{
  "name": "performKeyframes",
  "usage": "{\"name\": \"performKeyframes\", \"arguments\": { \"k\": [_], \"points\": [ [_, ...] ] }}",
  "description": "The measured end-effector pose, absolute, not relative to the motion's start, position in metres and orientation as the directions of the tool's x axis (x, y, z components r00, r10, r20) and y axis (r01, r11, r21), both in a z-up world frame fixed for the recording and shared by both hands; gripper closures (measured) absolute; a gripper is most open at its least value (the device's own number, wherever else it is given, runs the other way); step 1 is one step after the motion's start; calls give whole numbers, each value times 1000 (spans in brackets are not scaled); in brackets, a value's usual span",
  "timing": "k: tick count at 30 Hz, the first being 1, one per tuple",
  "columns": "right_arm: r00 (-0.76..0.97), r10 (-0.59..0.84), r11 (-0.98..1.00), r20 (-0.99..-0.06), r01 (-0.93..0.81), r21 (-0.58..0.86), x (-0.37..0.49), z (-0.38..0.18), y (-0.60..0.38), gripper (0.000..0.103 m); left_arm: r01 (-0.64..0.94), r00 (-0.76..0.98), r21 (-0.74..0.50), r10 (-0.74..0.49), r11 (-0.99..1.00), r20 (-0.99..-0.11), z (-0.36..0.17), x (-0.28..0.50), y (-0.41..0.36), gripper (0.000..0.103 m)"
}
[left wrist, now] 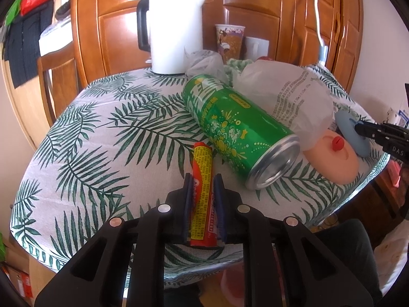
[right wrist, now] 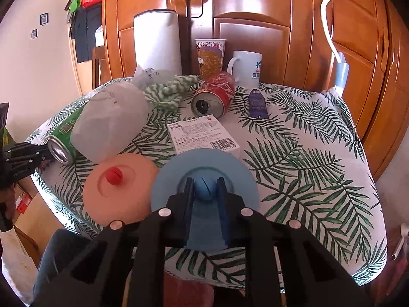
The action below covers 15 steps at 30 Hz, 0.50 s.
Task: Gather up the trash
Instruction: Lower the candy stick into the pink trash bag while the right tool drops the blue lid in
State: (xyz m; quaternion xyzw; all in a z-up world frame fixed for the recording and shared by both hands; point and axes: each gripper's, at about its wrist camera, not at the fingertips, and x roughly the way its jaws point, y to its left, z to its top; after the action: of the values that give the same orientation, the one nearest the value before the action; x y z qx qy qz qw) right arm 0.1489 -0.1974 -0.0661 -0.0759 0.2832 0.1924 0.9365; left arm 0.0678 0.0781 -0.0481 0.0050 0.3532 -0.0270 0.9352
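Note:
My left gripper [left wrist: 203, 179] is shut on a red and yellow candy tube [left wrist: 202, 186] that lies at the near edge of the leaf-print table [left wrist: 102, 138]. A green can [left wrist: 237, 130] lies on its side just right of it; it also shows in the right wrist view [right wrist: 64, 138]. My right gripper [right wrist: 204, 181] is shut on the knob of a blue silicone lid [right wrist: 204, 174]. A pink lid with a red knob [right wrist: 117, 189] lies beside it. A crumpled white bag [right wrist: 112, 120], a red can [right wrist: 214, 94], a small white box [right wrist: 202, 135] and a purple sachet [right wrist: 258, 105] lie further back.
A white kettle [left wrist: 176, 30], a paper cup [right wrist: 211, 57], a white mug [right wrist: 246, 67] and a green striped cloth [right wrist: 168, 92] stand at the back, against wooden wardrobe doors [right wrist: 255, 12]. A chair [left wrist: 58, 76] stands at the table's left. The floor drops off past the near table edge.

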Motion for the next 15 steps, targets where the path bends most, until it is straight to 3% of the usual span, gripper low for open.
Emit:
{"name": "performKeyframes", "arguments": {
  "k": [15],
  "points": [
    [782, 339, 911, -524, -412, -24, 122, -54, -208, 85, 49, 787, -8, -44, 999, -616, -28, 34, 76, 87]
  ]
}}
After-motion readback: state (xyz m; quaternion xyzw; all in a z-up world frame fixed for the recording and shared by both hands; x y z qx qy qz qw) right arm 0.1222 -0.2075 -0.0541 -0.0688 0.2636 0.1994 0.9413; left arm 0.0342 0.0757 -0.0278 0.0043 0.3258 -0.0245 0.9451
